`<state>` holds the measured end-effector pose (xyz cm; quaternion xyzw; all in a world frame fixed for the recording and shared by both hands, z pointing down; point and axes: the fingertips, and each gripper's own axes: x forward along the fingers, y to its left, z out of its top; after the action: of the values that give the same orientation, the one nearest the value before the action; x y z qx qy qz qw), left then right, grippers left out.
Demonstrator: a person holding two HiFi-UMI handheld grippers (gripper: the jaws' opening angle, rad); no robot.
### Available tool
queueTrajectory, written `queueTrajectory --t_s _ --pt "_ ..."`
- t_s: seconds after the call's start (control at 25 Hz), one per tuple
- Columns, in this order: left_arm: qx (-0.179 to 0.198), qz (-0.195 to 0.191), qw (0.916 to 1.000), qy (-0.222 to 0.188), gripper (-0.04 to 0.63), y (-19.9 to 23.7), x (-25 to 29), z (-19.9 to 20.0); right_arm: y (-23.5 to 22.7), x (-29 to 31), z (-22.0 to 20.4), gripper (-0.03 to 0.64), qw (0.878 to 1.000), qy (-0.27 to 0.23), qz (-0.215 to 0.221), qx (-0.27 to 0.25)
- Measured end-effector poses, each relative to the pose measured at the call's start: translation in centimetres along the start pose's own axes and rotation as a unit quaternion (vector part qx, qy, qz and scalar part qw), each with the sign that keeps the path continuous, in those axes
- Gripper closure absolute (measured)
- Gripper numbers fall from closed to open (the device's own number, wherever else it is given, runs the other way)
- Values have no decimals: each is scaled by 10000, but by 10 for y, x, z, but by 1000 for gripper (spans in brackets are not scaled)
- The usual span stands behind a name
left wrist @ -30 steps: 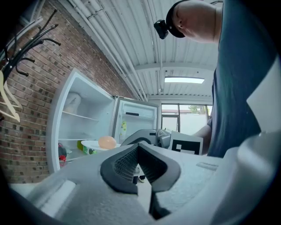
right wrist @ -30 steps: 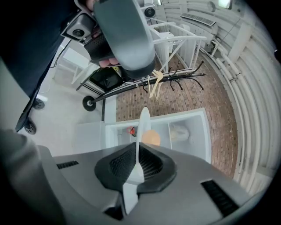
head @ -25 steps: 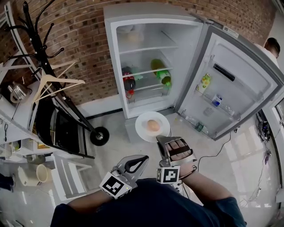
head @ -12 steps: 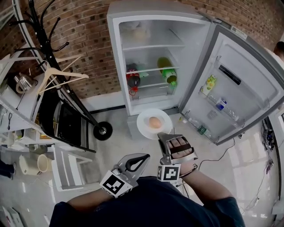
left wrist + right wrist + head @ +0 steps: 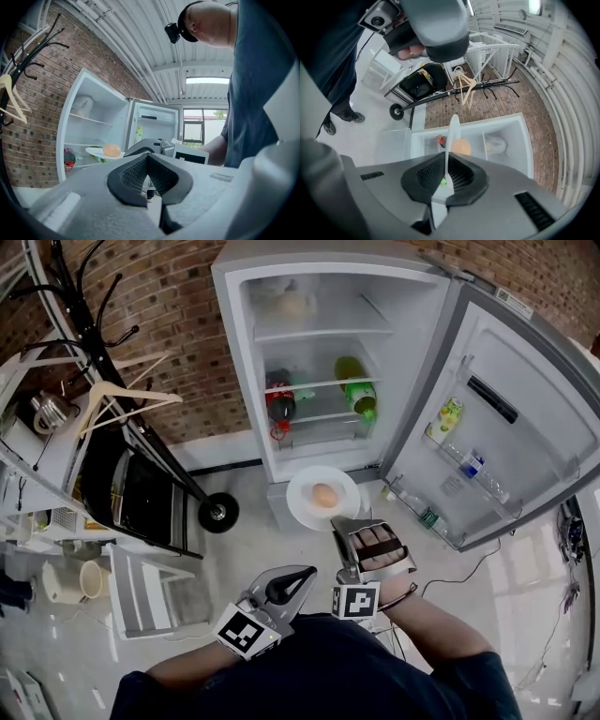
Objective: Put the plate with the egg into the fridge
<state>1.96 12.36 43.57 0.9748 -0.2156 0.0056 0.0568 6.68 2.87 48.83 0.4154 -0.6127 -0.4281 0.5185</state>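
while the head view shows the plate [image 5: 302, 510] face-up with the egg [image 5: 324, 494] at its middle, held in the air just before the open fridge [image 5: 240, 381], only the right gripper view shows the rim edge-on, pinched between the pads of the right gripper [image 5: 446, 174]. left gripper [image 5: 148, 161]: jaws together, nothing between. right arm reaches forward; left gripper sits back near the body, angled toward the right one.
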Motion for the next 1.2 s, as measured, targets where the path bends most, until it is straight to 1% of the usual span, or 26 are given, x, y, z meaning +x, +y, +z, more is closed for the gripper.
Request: queueTrajectory --t_s 0.24,0.6,0.76,0.96,1.08,1.2 --pt "21 -123 9999 -81 598 36 19 7 -11 37 -8 597 9999 126 -7 -50" --pt "-29 -383 9992 -89 598 113 51 21 -39 111 -15 597 9992 388 -25 30" --pt "-81 -454 9989 -77 598 150 57 25 -50 146 -14 597 9987 503 1 87" --pt "-30 -591 9982 -119 598 192 61 39 -62 186 -14 597 9975 703 -25 30" --pt "-57 -607 9981 -103 598 212 63 40 -63 207 -17 597 9966 802 106 125" --pt "-114 -551 9984 -71 598 226 69 37 -66 228 -24 597 9964 836 75 88"
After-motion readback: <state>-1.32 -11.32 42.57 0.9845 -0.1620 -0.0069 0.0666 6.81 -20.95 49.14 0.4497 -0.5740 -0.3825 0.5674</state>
